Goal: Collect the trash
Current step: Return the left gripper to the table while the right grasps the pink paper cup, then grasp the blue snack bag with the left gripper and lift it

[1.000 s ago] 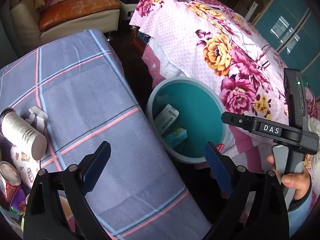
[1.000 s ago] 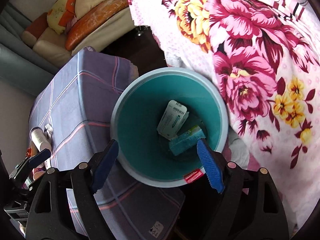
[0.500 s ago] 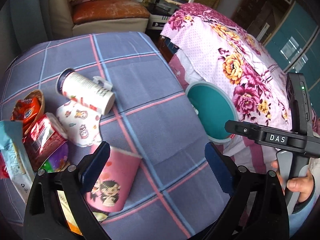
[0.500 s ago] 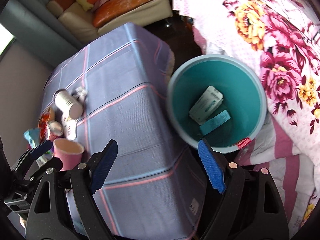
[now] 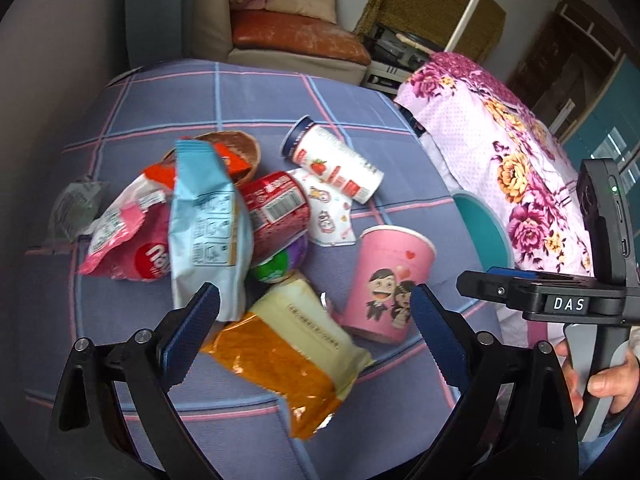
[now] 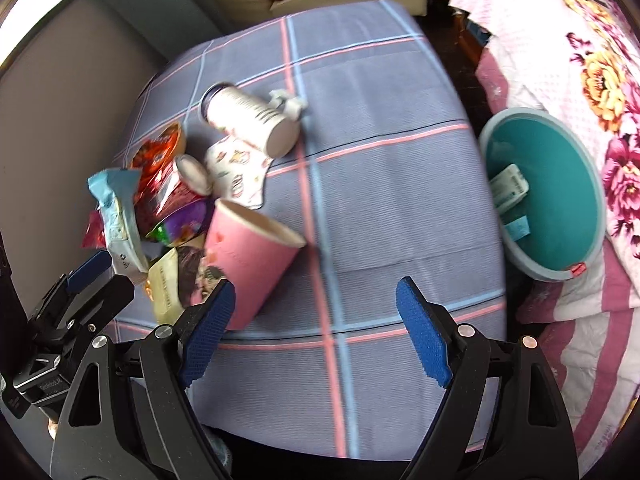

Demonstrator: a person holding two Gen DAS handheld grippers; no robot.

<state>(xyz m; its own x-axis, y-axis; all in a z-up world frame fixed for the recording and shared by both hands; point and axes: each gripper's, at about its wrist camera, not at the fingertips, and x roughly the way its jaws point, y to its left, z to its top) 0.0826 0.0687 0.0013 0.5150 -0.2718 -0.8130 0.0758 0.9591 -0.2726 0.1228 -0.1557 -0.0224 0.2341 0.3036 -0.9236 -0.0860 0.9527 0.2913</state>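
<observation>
A pile of trash lies on a table with a blue plaid cloth point(image 5: 360, 112). It holds a pink paper cup point(image 5: 386, 282), an orange and cream packet point(image 5: 288, 356), a light blue snack bag point(image 5: 206, 220), a red can point(image 5: 276, 210) and a white strawberry cup point(image 5: 332, 164). My left gripper point(image 5: 314, 340) is open and empty, just above the orange packet. My right gripper point(image 6: 314, 332) is open and empty over the cloth, with the pink cup point(image 6: 250, 256) by its left finger. A teal bin point(image 6: 556, 196) with boxes inside stands at the right.
A bed with a pink floral cover point(image 5: 500, 136) runs along the right, against the bin point(image 5: 486, 228). A sofa with cushions point(image 5: 288, 28) stands behind the table. The left gripper's body point(image 6: 60, 332) shows at the lower left of the right wrist view.
Both grippers have swung left, away from the bin and over the table. The trash pile has come into full view under the left gripper. Both stay open and empty.
</observation>
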